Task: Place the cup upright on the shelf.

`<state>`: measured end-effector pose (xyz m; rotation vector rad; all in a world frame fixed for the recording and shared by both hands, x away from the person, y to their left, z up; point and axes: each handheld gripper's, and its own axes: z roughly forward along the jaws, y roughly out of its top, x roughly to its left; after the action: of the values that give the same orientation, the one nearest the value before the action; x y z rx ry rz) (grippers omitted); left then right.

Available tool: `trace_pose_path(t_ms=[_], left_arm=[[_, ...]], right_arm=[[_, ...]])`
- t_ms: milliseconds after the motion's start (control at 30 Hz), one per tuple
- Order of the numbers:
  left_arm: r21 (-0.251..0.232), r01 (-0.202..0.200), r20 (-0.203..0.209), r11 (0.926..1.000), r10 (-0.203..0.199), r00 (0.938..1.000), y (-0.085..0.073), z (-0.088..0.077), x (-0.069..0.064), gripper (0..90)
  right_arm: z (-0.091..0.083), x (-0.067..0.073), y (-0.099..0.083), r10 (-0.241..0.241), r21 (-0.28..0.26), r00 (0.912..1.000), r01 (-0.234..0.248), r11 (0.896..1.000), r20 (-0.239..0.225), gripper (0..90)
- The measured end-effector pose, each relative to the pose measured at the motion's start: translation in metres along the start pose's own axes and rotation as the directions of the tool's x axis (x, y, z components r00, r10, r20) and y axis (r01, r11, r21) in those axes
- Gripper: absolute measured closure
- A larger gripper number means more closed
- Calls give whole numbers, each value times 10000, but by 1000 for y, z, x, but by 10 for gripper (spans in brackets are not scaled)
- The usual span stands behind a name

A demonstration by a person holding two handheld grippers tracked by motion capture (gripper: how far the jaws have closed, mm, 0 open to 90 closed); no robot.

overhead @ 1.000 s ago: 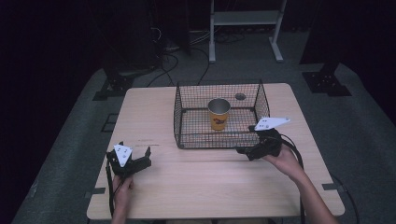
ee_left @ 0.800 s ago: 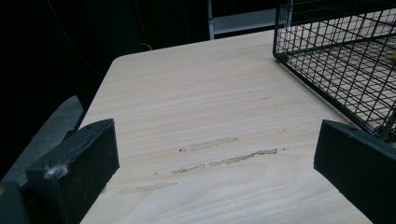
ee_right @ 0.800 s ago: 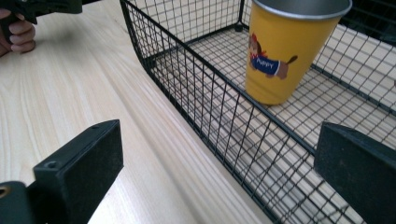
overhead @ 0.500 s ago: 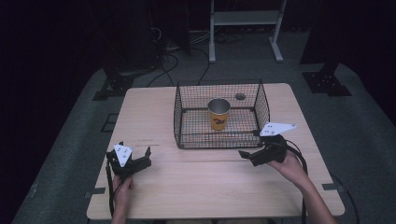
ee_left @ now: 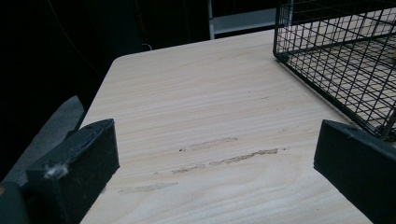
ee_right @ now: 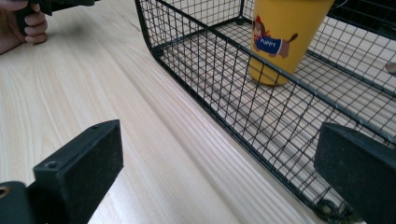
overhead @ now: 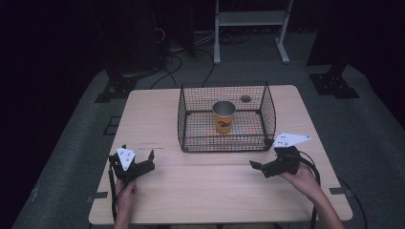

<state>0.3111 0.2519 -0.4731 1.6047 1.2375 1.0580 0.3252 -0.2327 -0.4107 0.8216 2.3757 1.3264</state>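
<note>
A black wire basket (overhead: pixel 191 124) stands on the middle of the wooden table (overhead: pixel 215 195). Inside it, upright, is a yellow cup (overhead: pixel 223 117) with a metal-looking inside; the right gripper view shows a dog picture on the cup (ee_right: pixel 285 42) behind the basket's mesh (ee_right: pixel 196 74). My right gripper (overhead: pixel 261 155) is open and empty just off the basket's front right corner, its jaws wide apart (ee_right: pixel 219 140). At the front left of the table my left gripper (overhead: pixel 138 155) is open and empty too (ee_left: pixel 217 135), with the basket's corner (ee_left: pixel 336 60) to its right.
A small round hole (overhead: pixel 245 98) lies in the table behind the basket. Past the table's far edge are a white frame (overhead: pixel 250 19), cables and dark stands on the floor. The other hand (ee_right: pixel 21 23) shows far off in the right gripper view.
My right gripper has drawn back from the basket's front right corner toward the person and a little to the right. The left gripper has stayed put.
</note>
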Motion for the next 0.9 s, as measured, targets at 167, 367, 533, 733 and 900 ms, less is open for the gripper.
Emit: trace_pose_path(t_ms=[167, 367, 533, 733, 900], left_arm=[[-11, 13, -5, 10000, -13, 10000, 0, 0, 0, 0], [-15, 1, -3, 10000, -1, 10000, 0, 0, 0, 0], [-15, 0, 1, 10000, 0, 10000, 0, 0, 0, 0], [-17, -9, 7, 10000, 9, 10000, 0, 0, -1, 0], [-10, -39, -2, 10000, 38, 10000, 0, 0, -1, 0]], right_arm=[[-5, 0, -8, 173, -80, 9998, -173, 9998, 83, 8], [-8, -1, -17, 283, -110, 9994, -281, 9995, 199, 8], [-10, -1, -23, 378, -86, 9989, -376, 9993, 261, 8], [-11, 0, -32, 512, -4, 9982, -512, 9987, 326, 8], [-13, 0, -38, 629, 23, 9974, -630, 9980, 357, 8]])
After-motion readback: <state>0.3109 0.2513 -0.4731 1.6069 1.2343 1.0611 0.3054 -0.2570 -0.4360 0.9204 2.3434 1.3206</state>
